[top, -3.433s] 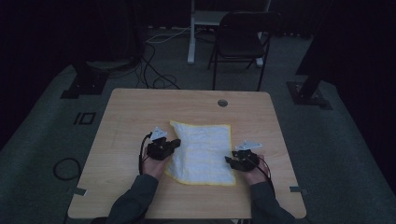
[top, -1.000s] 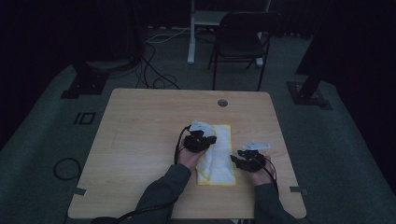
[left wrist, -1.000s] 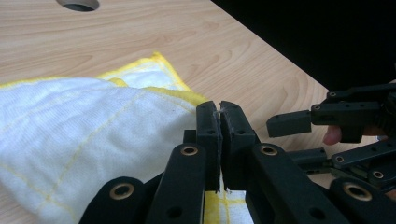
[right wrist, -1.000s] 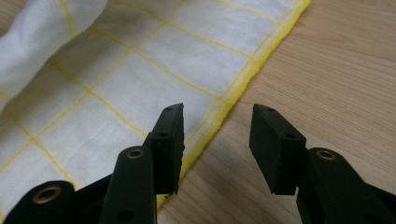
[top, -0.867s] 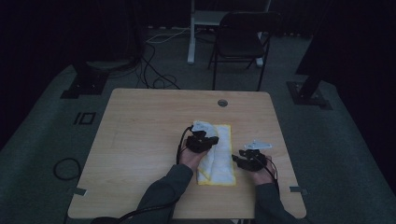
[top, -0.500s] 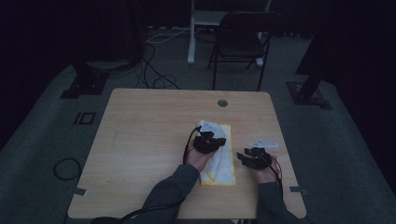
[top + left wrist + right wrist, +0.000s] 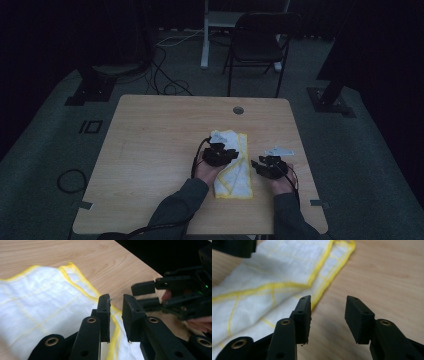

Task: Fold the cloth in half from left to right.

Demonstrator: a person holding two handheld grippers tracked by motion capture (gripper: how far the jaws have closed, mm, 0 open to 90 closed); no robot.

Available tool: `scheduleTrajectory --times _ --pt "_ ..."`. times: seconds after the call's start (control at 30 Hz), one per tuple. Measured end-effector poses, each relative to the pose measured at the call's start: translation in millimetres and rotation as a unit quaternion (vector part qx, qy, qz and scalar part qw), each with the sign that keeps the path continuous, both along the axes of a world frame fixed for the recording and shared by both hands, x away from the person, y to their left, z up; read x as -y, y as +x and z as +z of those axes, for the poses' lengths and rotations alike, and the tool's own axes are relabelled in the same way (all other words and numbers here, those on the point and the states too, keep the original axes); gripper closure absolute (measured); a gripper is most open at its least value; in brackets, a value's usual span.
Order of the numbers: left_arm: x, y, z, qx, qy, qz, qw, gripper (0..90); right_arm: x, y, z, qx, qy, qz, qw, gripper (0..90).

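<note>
The left gripper (image 7: 115,302) hangs low over a white cloth (image 7: 37,312) with yellow edging, its two black jaws a narrow gap apart and holding nothing; the yellow hem runs beneath and between them. In the high view this left gripper (image 7: 220,153) sits over the middle of the cloth (image 7: 235,175), held by the person's left hand (image 7: 205,170), with a black cable looping from it. The right gripper (image 7: 327,315) has its jaws set wide apart and empty, just above bare wood beside the cloth's (image 7: 262,287) yellow-trimmed edge, one jaw near that edge and the other over the desk (image 7: 392,272). From above, the right gripper (image 7: 270,165) sits just to the right of the cloth, held by the right hand (image 7: 281,184), with a grey plate on top. The cloth lies folded into a narrow strip on the right half of the light wooden desk (image 7: 160,135), toward the person's side. A small round hole (image 7: 238,110) is near the desk's far edge. Beyond the desk, on the dim grey floor, stand a black chair (image 7: 260,45) and loose cables (image 7: 167,75).
</note>
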State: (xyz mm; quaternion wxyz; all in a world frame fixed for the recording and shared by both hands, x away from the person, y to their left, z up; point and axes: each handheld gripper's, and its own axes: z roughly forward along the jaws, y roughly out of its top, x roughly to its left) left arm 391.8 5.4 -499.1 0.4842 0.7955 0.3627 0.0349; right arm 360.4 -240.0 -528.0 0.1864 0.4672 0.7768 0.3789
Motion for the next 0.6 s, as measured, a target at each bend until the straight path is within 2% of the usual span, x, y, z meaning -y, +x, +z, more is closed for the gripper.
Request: scheduleTrajectory --times 0.27,0.43,0.6 --pt "-20.9 -10.0 5.2 0.007 0.001 0.007 1.0 76.4 -14.7 13.0 5.3 0.016 -0.009 0.011 0.9998 59.7" --pt "-27.4 -17.5 6.1 0.007 0.003 0.006 1.0 75.8 -21.1 25.3 5.7 0.015 -0.01 0.011 0.9998 61.5" --pt "-30.6 -25.6 1.3 0.005 0.018 -0.002 0.9998 73.0 -29.0 35.5 4.9 0.015 -0.018 0.017 0.9996 61.5"
